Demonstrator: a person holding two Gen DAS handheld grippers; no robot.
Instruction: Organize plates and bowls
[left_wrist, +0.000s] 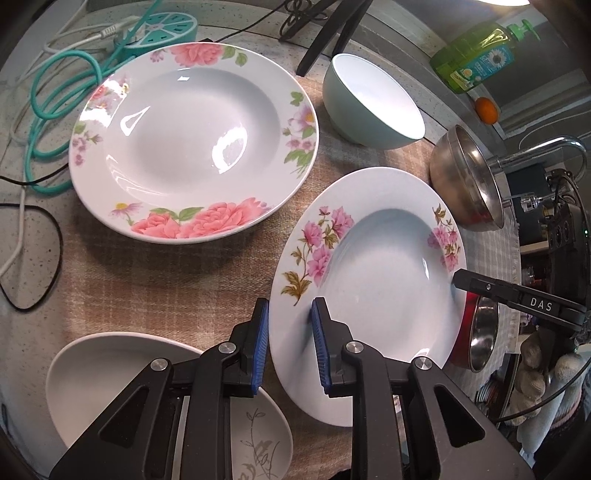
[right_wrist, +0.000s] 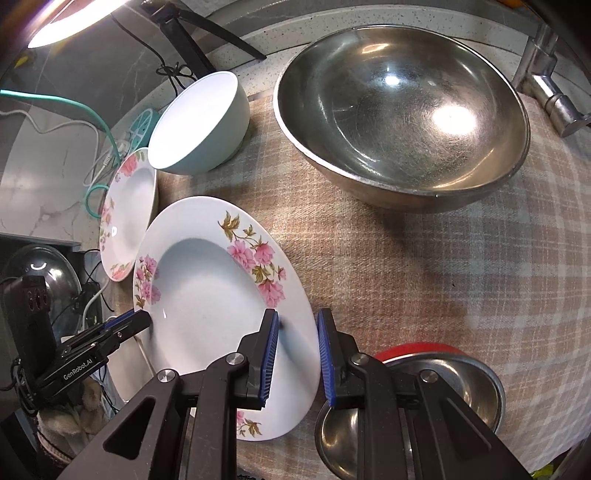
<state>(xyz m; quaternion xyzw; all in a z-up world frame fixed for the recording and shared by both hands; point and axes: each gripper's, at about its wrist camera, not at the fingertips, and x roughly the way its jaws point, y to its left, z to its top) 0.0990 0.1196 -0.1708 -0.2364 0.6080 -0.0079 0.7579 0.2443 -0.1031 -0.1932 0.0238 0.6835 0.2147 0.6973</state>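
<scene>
Currently both my grippers, left (left_wrist: 287, 347) and right (right_wrist: 297, 356), clamp the white pink-flowered ceramic plate (left_wrist: 369, 291) rims | stacking not begun | other dishes unsorted.

bare cloth (right_wrist: 461, 277) ahead, steel bowl (right_wrist: 402, 122) beyond

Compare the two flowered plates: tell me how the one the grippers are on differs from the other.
The smaller plate has thin pink sprigs with olive leaves; the larger plate has big coral-pink roses with green leaves. The smaller plate is gripped at opposite rims by the left gripper and right gripper and looks tilted; the larger plate lies flat and untouched on the checked cloth. Both are white, glossy, deep-welled and empty.
</scene>
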